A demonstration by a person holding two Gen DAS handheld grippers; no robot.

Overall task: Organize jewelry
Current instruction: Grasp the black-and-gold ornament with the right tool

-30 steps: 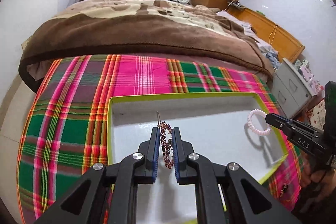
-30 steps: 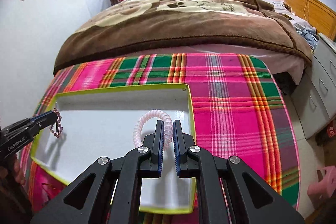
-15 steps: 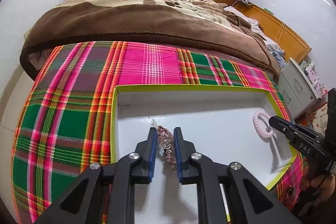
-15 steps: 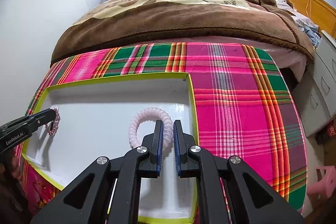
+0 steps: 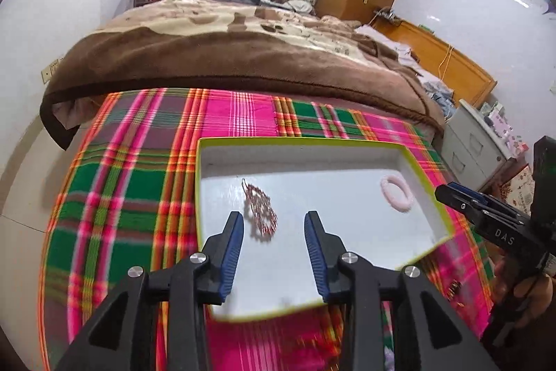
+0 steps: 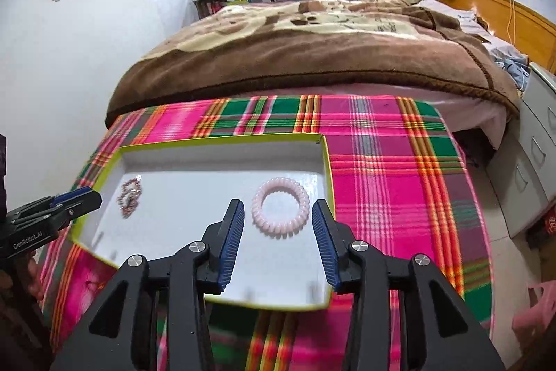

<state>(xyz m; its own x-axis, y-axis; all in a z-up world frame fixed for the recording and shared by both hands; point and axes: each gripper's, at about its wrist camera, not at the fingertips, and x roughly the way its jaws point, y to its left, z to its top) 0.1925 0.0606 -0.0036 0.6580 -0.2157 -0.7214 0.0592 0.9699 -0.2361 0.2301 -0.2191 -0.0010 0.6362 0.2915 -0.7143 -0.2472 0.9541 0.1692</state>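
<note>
A white tray with a yellow-green rim (image 5: 299, 141) (image 6: 222, 138) lies on the plaid cloth. A red beaded earring (image 5: 260, 209) lies in its left part; it also shows in the right wrist view (image 6: 130, 193). A pink spiral hair tie (image 6: 280, 209) lies in its right part, also seen in the left wrist view (image 5: 397, 195). My left gripper (image 5: 273, 221) is open and empty just behind the earring. My right gripper (image 6: 277, 209) is open and empty, its jaws standing either side of the hair tie, slightly above.
The plaid cloth (image 5: 121, 197) covers the table. A bed with a brown blanket (image 5: 226, 51) stands behind it. Grey drawers (image 6: 528, 176) stand at the right. Small jewelry pieces (image 5: 453, 287) lie on the cloth near the tray's front right.
Both grippers opened and drew back. The earring dropped from the left gripper onto the tray; the hair tie dropped from the right gripper and lies flat in the tray.
</note>
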